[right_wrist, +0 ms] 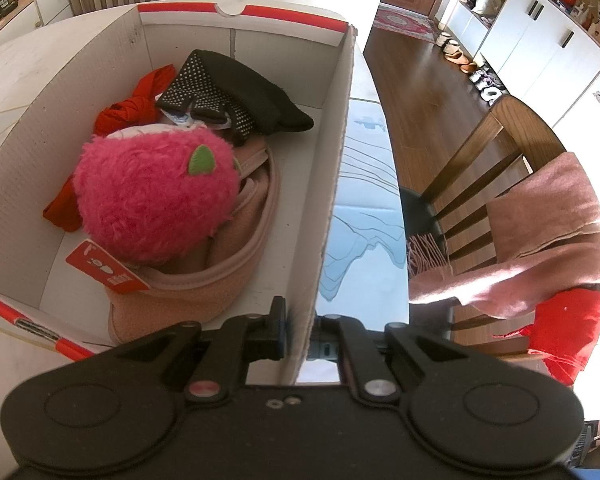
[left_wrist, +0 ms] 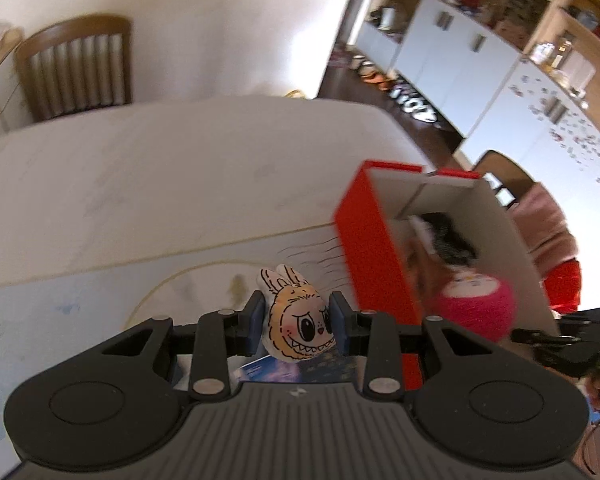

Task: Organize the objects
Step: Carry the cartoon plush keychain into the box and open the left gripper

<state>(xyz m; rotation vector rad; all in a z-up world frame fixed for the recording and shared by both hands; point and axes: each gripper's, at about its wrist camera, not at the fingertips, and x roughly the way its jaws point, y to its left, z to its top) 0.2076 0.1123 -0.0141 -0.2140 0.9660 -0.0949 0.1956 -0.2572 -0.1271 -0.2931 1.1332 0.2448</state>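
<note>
Right up against the lens, the left gripper (left_wrist: 298, 322) has its blue pads pressed on either side of a small stuffed charm (left_wrist: 296, 320), a yellow bunny-eared face with big eyes and a toothy grin. It's clamped there, held above the pale table (left_wrist: 140, 184), just beside the red outer wall of the cardboard box (left_wrist: 374, 256). The charm sits outside the box, on its near left. Beneath the charm there's a glossy blue card or booklet (left_wrist: 300, 370); the blur makes it hard to say which.

Over to the right wrist view: the right gripper (right_wrist: 298, 332) is pinched tight on the box's right wall, one finger inside, one outside, the cardboard edge running straight up between them.

Inside the box, a fluffy pink plush (right_wrist: 156, 196) with a green leaf takes the middle, a red tag (right_wrist: 106, 270) lying at its near side. Behind it lies a black studded glove (right_wrist: 236, 96), with a red cloth (right_wrist: 132, 108) bunched to the left. Under the plush curls a pink fleece piece (right_wrist: 204, 280).

Outside the box on the right, a pink fringed scarf (right_wrist: 532, 240) drapes over a wooden chair (right_wrist: 496, 132).
</note>
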